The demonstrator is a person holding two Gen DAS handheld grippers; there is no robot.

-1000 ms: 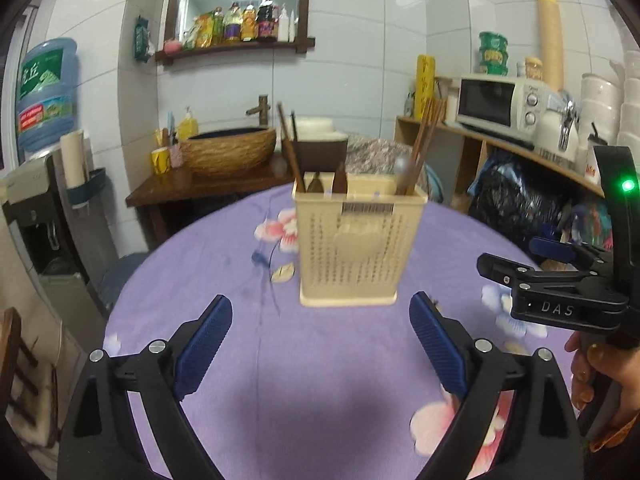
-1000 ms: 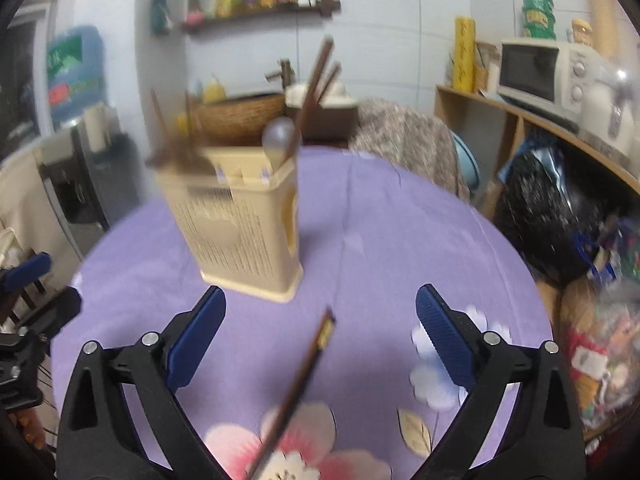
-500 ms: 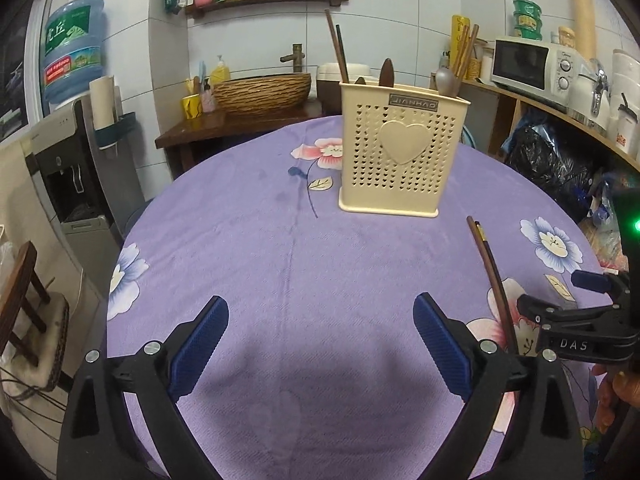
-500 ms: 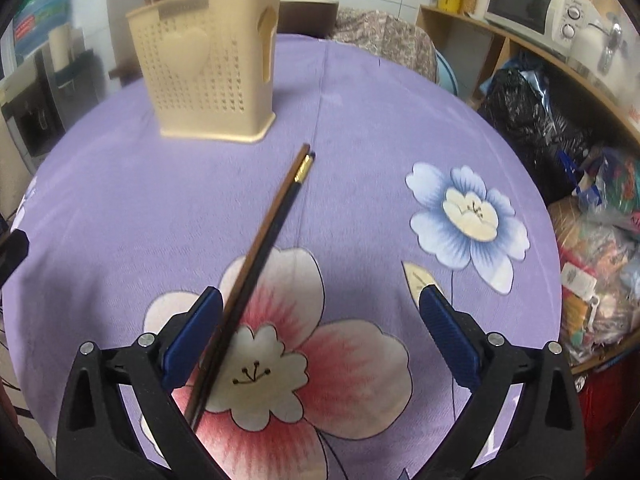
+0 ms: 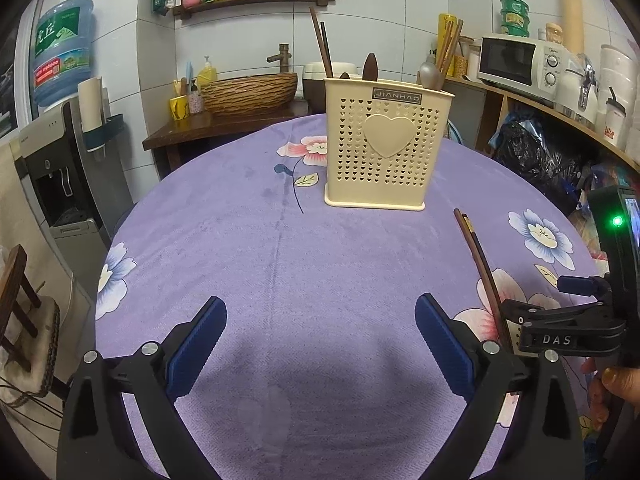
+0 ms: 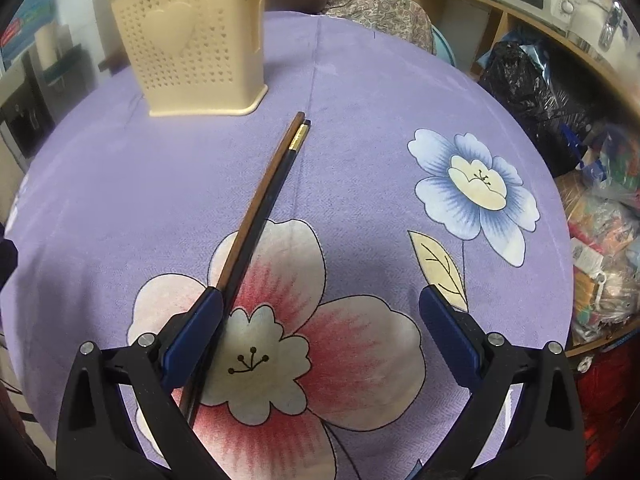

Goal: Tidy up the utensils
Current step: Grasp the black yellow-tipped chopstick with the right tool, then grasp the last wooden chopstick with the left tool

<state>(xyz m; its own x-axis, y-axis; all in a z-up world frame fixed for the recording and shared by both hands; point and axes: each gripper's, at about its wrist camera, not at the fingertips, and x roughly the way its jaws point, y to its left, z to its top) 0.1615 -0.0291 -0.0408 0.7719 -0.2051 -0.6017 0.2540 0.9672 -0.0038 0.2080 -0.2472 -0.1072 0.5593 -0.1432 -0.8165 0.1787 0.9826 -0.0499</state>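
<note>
Chopsticks (image 6: 260, 204): thin, stiff, light, slippery; pinch both together mid-length.
Right gripper (image 6: 320, 320): fingers wide, holding nothing.
Left gripper (image 5: 320, 336): fingers wide, empty.

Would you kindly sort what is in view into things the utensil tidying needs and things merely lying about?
Job: chopsticks on the tablecloth; cream utensil holder; right gripper.
Lying about: microwave; wicker basin; water jug; black bag.
</note>
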